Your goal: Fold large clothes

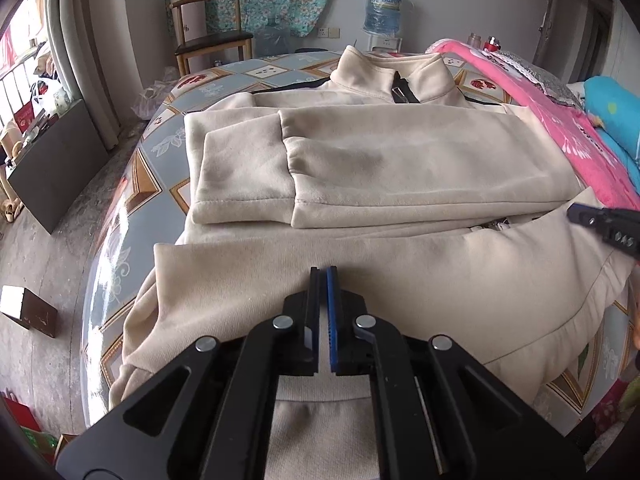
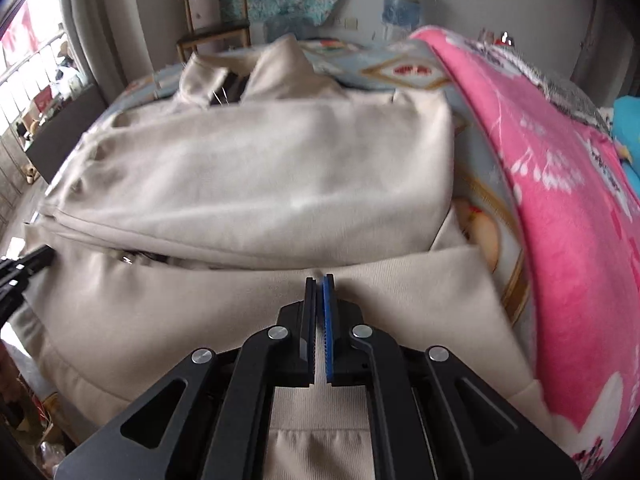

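Note:
A cream zip-up jacket [image 1: 400, 160] lies face up on the patterned table [image 1: 160, 152], collar [image 1: 388, 72] at the far end and both sleeves folded across the chest. My left gripper [image 1: 324, 276] is shut on the jacket's near hem on its left side, with the fabric pinched between the pads. My right gripper [image 2: 320, 282] is shut on the same hem area of the jacket [image 2: 260, 180] on its right side, and cream cloth shows between its fingers. Each gripper's tip appears at the edge of the other view: the right gripper [image 1: 604, 226] and the left gripper [image 2: 24, 268].
A pink blanket [image 1: 580, 140] is heaped along the table's right side, close to the jacket; it also fills the right of the right wrist view [image 2: 560, 200]. A wooden chair [image 1: 212, 36] and a water jug [image 1: 382, 8] stand behind. A box [image 1: 28, 312] sits on the floor at left.

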Available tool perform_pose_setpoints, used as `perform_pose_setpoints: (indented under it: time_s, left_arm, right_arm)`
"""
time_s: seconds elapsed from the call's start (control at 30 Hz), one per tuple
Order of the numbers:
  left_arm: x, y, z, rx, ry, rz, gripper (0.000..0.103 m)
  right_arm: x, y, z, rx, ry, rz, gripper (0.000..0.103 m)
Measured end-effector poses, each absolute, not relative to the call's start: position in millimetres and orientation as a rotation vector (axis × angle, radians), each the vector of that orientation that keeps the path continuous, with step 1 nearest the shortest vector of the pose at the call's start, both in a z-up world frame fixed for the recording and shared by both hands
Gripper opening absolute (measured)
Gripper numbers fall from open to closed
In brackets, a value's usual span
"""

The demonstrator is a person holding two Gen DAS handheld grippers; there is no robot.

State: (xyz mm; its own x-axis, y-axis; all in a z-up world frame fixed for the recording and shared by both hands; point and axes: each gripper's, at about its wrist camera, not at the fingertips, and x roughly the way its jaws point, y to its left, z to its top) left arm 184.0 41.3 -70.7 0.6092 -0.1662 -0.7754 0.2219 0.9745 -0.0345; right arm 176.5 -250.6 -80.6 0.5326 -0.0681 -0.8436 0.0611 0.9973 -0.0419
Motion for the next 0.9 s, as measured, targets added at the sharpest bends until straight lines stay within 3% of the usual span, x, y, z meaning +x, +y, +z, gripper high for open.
perform_pose_setpoints:
  time_s: [0.23,0.27,0.37,0.4,0.6,0.67,0.7,0.8,0.9]
  left_arm:
    - [182,37,-71,0.11,0.874,-0.214,0.005]
    - [182,37,-71,0.11,0.874,-0.214,0.005]
    - [182,37,-71,0.107,0.873,-0.216,0.005]
    - [181,37,-71,0.105,0.873,-0.216,0.005]
    - [181,38,-72,0.106,0.874,-0.218,0.004]
    - [181,38,-71,0.101,0.874,-0.221,0.004]
    - [180,39,-70,0.096,0.873,-0.225,0.004]
    - [173,43,-60,0.068,0.848,-0.264,0.004]
    - [167,34,-47,0.023,0.831,-0.373,0.004]
  right_arm:
    - [162,-256,-51,0.104,0.993,-0.024,0.006]
    - [159,-255,-44,0.126,0.987,0.011,0.01]
    - [157,-233,-37,0.159,0.996,0.146,0.041]
    - [158,-221,-40,0.155,1.01,0.197,0.044]
    - [166,-145,-79,-0.07,1.118,0.306,0.042]
    - [170,-139,-85,-0.119,1.106,0.288,0.03]
    - [172,-139,-84,-0.13,1.1,0.276,0.02]
    - [179,-142,-83,-0.104,1.093,0.273,0.011]
    - [186,-150,-83,-0.055,1.08,0.267,0.009]
